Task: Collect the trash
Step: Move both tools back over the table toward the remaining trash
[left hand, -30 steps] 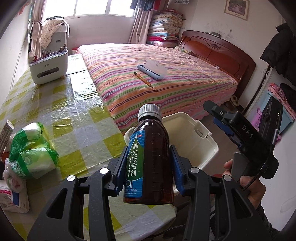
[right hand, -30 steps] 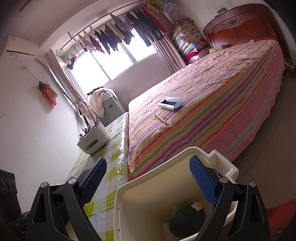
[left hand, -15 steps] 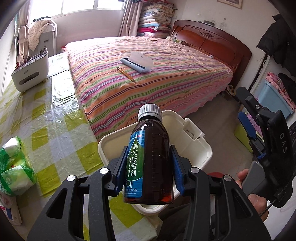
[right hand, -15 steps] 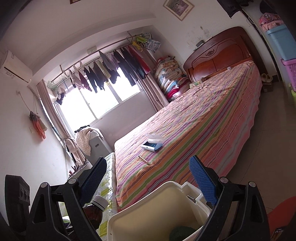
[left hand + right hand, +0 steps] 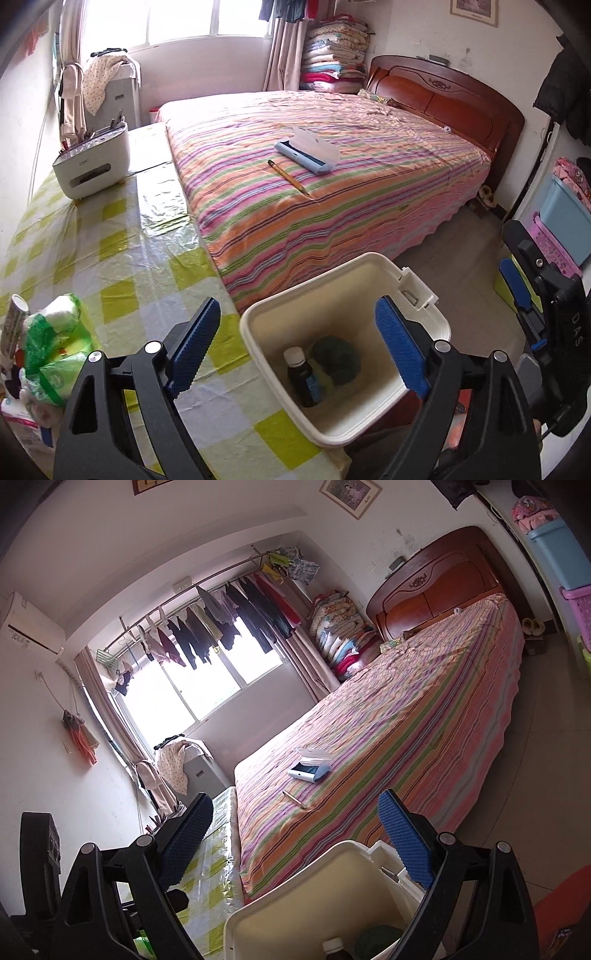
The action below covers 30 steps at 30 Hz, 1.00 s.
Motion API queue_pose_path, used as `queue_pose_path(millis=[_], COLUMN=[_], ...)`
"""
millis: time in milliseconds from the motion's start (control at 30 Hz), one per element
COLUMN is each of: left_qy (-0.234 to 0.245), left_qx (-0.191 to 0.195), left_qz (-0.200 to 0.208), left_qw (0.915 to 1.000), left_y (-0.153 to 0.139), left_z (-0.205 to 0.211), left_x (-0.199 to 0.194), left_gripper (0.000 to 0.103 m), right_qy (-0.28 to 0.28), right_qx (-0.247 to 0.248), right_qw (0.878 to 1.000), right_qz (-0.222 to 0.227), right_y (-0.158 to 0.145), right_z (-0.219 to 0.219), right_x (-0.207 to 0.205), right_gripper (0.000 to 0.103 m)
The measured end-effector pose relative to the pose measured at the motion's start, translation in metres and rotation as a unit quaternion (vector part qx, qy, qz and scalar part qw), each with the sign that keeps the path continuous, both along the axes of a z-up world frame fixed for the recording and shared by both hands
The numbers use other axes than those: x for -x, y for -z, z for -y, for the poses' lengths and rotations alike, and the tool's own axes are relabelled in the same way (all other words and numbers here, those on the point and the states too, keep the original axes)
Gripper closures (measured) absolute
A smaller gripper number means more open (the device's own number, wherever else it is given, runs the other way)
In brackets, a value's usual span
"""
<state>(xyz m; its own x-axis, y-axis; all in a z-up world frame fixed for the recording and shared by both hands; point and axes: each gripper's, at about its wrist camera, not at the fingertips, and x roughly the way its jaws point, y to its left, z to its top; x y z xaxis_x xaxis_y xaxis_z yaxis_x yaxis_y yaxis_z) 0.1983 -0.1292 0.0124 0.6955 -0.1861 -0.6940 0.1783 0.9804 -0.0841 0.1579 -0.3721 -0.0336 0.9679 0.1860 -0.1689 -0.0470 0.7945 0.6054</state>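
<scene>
On the checked table (image 5: 122,280) at your far left, a green plastic bag (image 5: 55,354) of rubbish sits near the edge, easy to knock off if you swing back carelessly. Your left gripper (image 5: 297,347) has just been opening; its jaws stand wide with nothing between them, above the white bin (image 5: 255,325). Inside, the brown medicine bottle (image 5: 301,380) stands against the wall beside a dark green lump (image 5: 338,360). That bin looks to overhang the table's corner, so bumping it could tip it over. Your right gripper (image 5: 295,842) is also released and empty.
</scene>
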Motion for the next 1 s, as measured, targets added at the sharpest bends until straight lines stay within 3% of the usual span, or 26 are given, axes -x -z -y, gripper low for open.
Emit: queue_pose_path(millis=[267,333,433,567,767,1000], left_qy=[-0.031,-0.044,-0.076,-0.11,-0.178,-0.213], left_qx=[-0.101,-0.11,-0.079,0.009,0.012,0.044], left_qz=[0.068,0.08,0.07,0.052,0.044,0.018], left_qw=[0.992,0.9897,0.9915,0.9925,0.9829,0.976], left_y=[-0.04,-0.042,-0.04,-0.045,-0.036,-0.024], left_z=[-0.117,-0.151,-0.203,-0.26,-0.319,-0.367], left_x=[0.07,0.084,0.096,0.111,0.136,0.155], left_gripper=[0.009,0.009,0.009,0.009,0.009,0.009], right_qy=[-0.07,-0.099,-0.145,-0.227,-0.34,-0.416], right_qx=[-0.008,0.002,0.028,0.048,0.065,0.132], right_qw=[0.998,0.995,0.989,0.972,0.938,0.9], right_qz=[0.002,0.006,0.02,0.023,0.008,0.022], right_y=[-0.005,-0.01,-0.019,-0.025,-0.025,-0.028], right_z=[-0.03,-0.049,-0.083,-0.133,-0.201,-0.257], right_x=[-0.009,-0.012,-0.013,-0.017,-0.019,0.002], right_gripper=[0.015,0.015,0.015,0.015,0.015,0.015])
